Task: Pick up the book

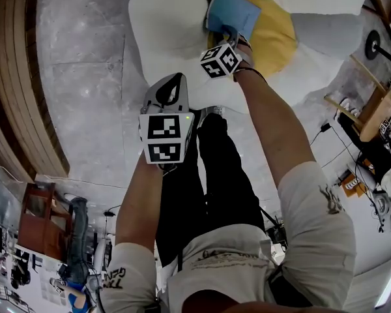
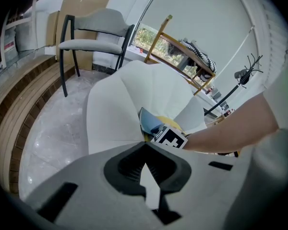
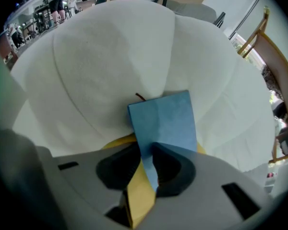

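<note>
A thin blue book (image 1: 231, 12) (image 3: 163, 119) lies tilted on the yellow centre (image 1: 274, 38) of a big white flower-shaped cushion seat (image 1: 169, 25). My right gripper (image 1: 228, 34) (image 3: 151, 152) points steeply down at it, and its jaws are shut on the book's near edge. In the left gripper view the book (image 2: 148, 121) shows just above the right gripper's marker cube (image 2: 170, 137). My left gripper (image 1: 173, 83) (image 2: 144, 166) hangs over the near white petal, short of the book, its tips together with nothing between them.
Grey marble floor surrounds the seat. Curved wooden steps (image 1: 19, 77) run along the left. A grey chair (image 2: 93, 32) stands behind the seat, with a wooden rack (image 2: 168, 37) and a coat stand (image 2: 245, 75) further back. My legs stand close to the seat's near edge.
</note>
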`<state>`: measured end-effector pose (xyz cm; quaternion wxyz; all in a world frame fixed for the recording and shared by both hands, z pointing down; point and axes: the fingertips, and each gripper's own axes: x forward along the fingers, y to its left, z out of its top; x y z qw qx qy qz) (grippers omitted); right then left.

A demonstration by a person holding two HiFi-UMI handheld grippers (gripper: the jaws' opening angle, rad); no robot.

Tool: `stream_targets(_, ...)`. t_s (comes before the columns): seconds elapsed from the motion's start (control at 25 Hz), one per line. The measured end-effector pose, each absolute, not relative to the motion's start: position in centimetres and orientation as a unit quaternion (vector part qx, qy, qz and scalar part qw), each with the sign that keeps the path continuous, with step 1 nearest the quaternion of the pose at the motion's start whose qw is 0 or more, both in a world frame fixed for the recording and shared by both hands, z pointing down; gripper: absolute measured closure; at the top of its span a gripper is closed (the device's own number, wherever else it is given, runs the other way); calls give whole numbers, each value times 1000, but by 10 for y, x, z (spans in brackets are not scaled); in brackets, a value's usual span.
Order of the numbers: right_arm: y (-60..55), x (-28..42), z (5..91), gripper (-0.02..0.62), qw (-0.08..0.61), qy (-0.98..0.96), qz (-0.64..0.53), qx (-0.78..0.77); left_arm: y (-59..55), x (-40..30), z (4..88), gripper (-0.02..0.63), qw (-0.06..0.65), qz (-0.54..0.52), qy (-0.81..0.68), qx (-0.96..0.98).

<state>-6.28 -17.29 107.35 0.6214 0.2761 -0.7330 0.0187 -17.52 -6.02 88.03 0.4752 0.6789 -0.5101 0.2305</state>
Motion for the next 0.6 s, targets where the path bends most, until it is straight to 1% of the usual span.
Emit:
stream_targets(0.16,-174,-53,1059,532,615,-738,16,276,-61,-174,875,589,475,232,-512,677)
stream_targets(0.6,-174,-34,1003,543,589,-756,48,283,-78,-174,855,589,455,233,-527,679)
